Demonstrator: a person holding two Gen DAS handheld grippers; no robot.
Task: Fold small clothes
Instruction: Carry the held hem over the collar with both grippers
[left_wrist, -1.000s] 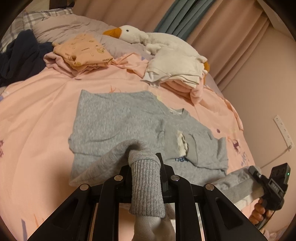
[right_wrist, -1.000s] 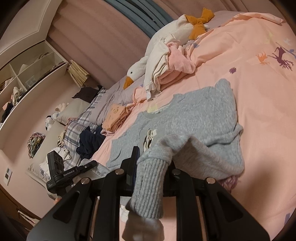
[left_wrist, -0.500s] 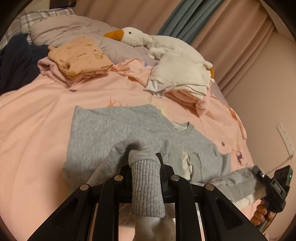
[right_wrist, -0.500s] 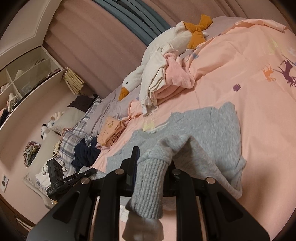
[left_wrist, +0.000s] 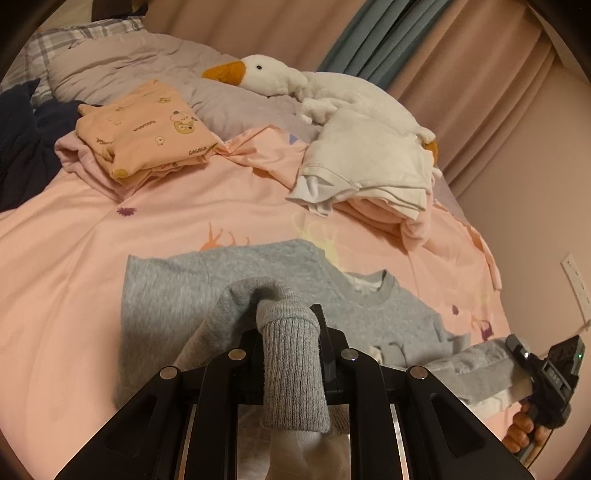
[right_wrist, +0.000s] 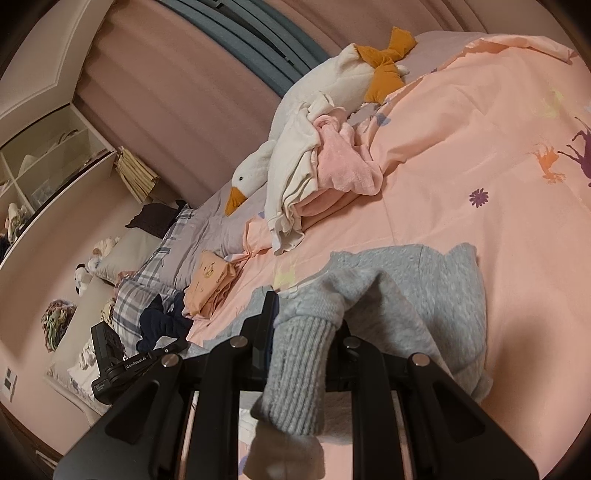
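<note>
A grey sweatshirt (left_wrist: 229, 280) lies spread on the pink bed cover (left_wrist: 74, 236), its collar (left_wrist: 384, 286) to the right. My left gripper (left_wrist: 288, 325) is shut on the ribbed cuff (left_wrist: 291, 369) of one sleeve, lifted over the body of the garment. The right gripper (right_wrist: 306, 321) is shut on the other ribbed cuff (right_wrist: 299, 376), and its sleeve arches up from the sweatshirt (right_wrist: 454, 295). Each gripper shows in the other's view: the right gripper (left_wrist: 543, 373) at lower right with a hand under it, the left gripper (right_wrist: 122, 365) at lower left.
A folded orange garment (left_wrist: 144, 129) on a pink one lies at the far left. White clothes (left_wrist: 369, 166) on pink ones rest against a plush goose (left_wrist: 280, 77). Dark blue clothing (left_wrist: 22, 144) sits at the left edge. Curtains and a wall stand behind.
Both grippers have moved forward across the bed with the cuffs in them. The sleeves now reach further over the sweatshirt's body, and the goose and the folded piles look nearer.
</note>
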